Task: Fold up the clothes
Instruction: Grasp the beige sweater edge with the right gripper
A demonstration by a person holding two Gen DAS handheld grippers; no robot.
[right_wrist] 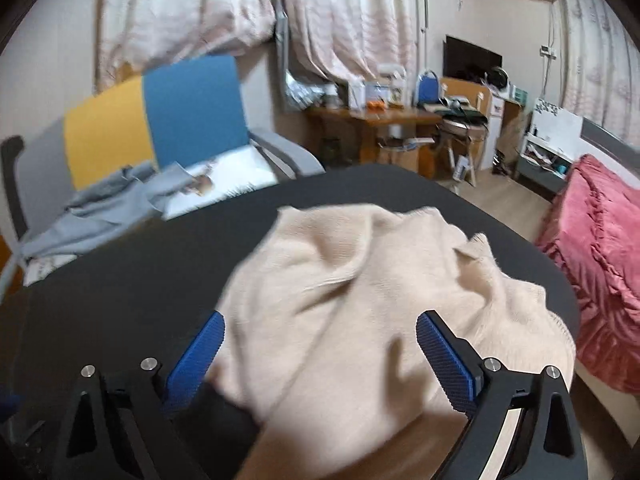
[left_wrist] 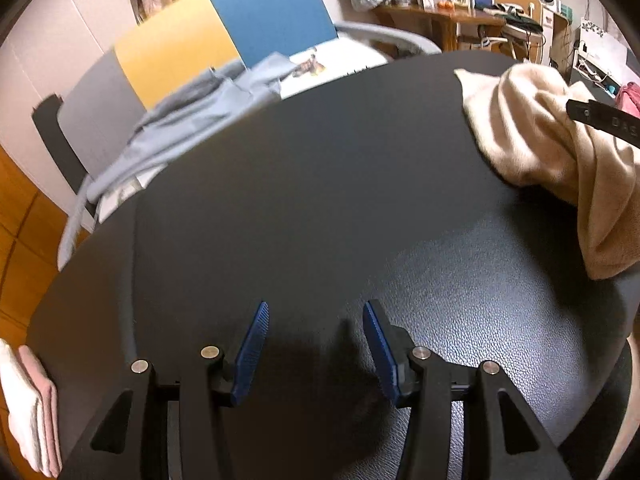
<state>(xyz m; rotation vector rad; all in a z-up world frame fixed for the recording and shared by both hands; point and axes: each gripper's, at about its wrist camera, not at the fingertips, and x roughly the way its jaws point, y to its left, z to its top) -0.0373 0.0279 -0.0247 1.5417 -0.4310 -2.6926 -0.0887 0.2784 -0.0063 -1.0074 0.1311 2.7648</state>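
cream sweater [right_wrist: 360,280] bunched on table [left_wrist: 320,180] — grey garment [left_wrist: 180,128] (chair [left_wrist: 200,40]) beyond.

Soft cream knit garment [right_wrist: 360,280] lies on a matt, leather-grained black table [left_wrist: 320,200].

Cream garment [right_wrist: 360,300] motion-blurred, near edge cut by frame — folded towels [left_wrist: 32,408] cropped at left.

1 cream sweater [right_wrist: 360,280] | 1 grey garment [left_wrist: 192,120] | 2 folded towels [left_wrist: 32,400] | 1 table [left_wrist: 320,200]
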